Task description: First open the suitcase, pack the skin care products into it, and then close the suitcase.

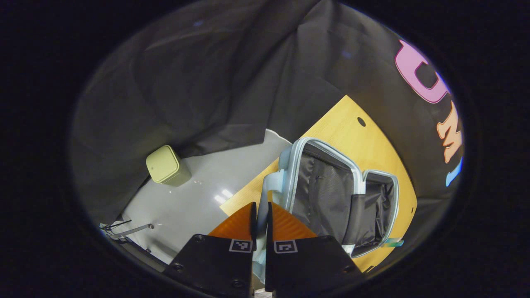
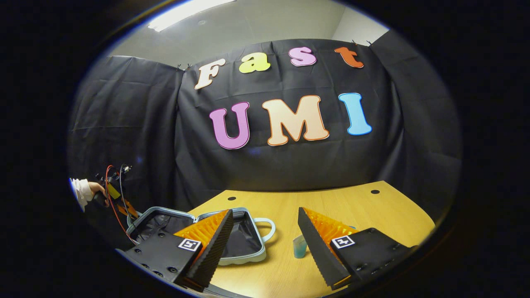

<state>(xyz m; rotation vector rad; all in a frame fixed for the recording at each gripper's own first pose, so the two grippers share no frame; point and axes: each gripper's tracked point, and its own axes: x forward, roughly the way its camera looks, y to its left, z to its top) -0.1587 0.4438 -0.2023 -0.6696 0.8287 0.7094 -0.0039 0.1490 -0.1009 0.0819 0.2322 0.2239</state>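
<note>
The suitcase (image 1: pixel 331 194) lies open on the table (image 1: pixel 352 128). The left gripper (image 1: pixel 260 215) pinches its lid edge, holding it up. The right gripper (image 2: pixel 265 231), wide open and empty, waits near a small bottle (image 2: pixel 299 247) at 6 o'clock.

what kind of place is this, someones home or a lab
Most likely a staged recording booth, not a home. Black cloth hangs as the walls around a bare wooden table. On it lie an open suitcase and a small bottle, and a plain office ceiling shows above the cloth.

Wood-grain table (image 2: pixel 331 207), cloth-lined suitcase (image 1: pixel 327 194) (matt lining)
</note>
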